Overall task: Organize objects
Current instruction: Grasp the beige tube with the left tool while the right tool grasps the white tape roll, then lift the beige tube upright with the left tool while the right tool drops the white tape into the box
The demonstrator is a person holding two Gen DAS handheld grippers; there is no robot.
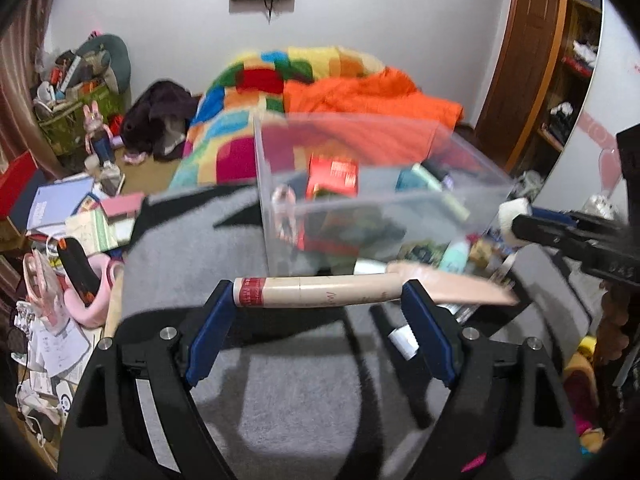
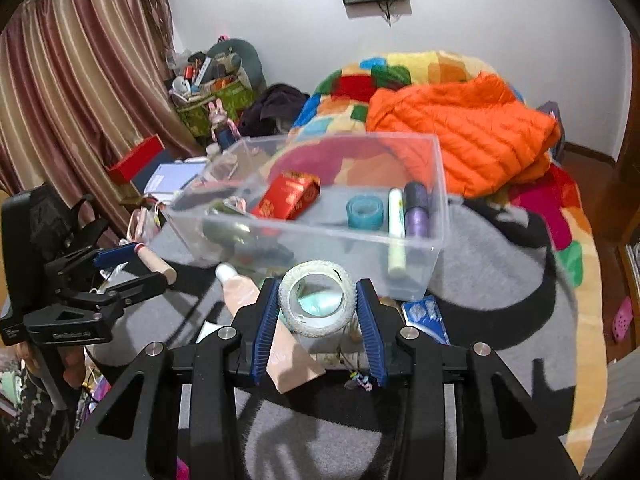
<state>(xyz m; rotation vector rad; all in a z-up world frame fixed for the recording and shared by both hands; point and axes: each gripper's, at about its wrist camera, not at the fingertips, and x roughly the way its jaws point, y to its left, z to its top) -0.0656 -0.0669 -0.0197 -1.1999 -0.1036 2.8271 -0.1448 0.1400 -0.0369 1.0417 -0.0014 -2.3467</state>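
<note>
Cluttered bedroom, white wall behind, bed heaped with a patchwork blanket [image 2: 400,76] and an orange puffer jacket [image 2: 464,128]; nearer, a grey blanket [image 2: 500,280] serving as the work surface, with a clear plastic bin [image 2: 436,208] standing on it.

Mid-step of sorting loose things into the bin, by the look of it, both claws loaded and hovering just short of the near wall. Left claw [image 1: 320,292] partly closed on a beige tube [image 1: 320,290] with a red label band, gripped across the body between the blue pads [image 1: 210,332]. Long axis crosswise to the claw, roughly level, labelled end out to the left, far end running off right into a blurred pinkish flat shape. In the right wrist view, the same tube [image 2: 158,264] poking out of the left claw, rounded end toward the bin.

Right claw [image 2: 318,304] closed to the width of a white tape roll [image 2: 316,300], pinched by its outer rim, hole facing the camera, axis along the fingers. Below it, a pinkish squeeze tube [image 2: 256,320] and a blue packet [image 2: 426,314] lying on the grey blanket.

Already in the bin: a red box [image 2: 288,198], a teal tape roll [image 2: 364,212], a white-and-pale-green stick [image 2: 396,232] and purple thread spools [image 2: 416,210].

Next move, probably: lift each load over the near rim, then release above a bare patch of floor. Tube likely better turned parallel to a wall so as to lie flat.
</note>
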